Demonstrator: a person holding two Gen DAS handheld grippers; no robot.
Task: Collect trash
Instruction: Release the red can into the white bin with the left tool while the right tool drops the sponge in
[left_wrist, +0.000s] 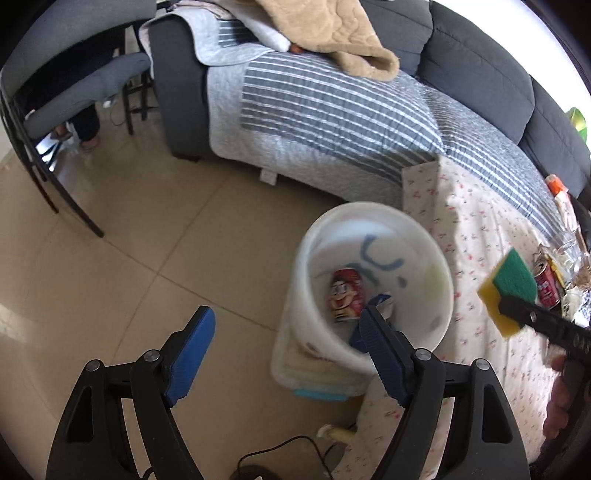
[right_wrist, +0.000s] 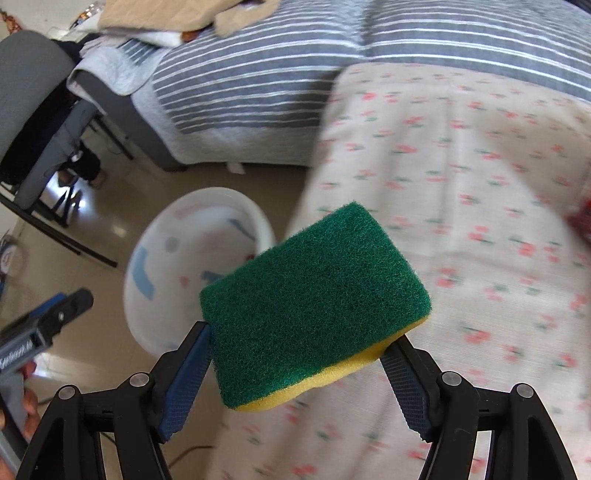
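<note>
From my left wrist camera, my left gripper (left_wrist: 286, 345) is spreading its blue pads wide, holding nothing. Its right finger is overlapping the rim of a white bin (left_wrist: 373, 284) that is tipping its mouth toward me, probably so trash can drop in easily; I cannot tell whether the finger is touching it. Inside, a red printed can (left_wrist: 347, 295) is lying against the wall. What is propping the bin is cut off from me. Off to the right, over the flowered cloth (left_wrist: 480, 236) of what seems a covered counter, my right gripper is carrying a green and yellow sponge (left_wrist: 511, 291). Beyond it, a red can (left_wrist: 546, 286) and other litter are blurring together at the edge.

From my right wrist camera, my right gripper (right_wrist: 299, 363) is pinching the sponge (right_wrist: 314, 295) by its sides, green face up. The sponge is hanging between cloth and bin, which is blurring behind it.
</note>
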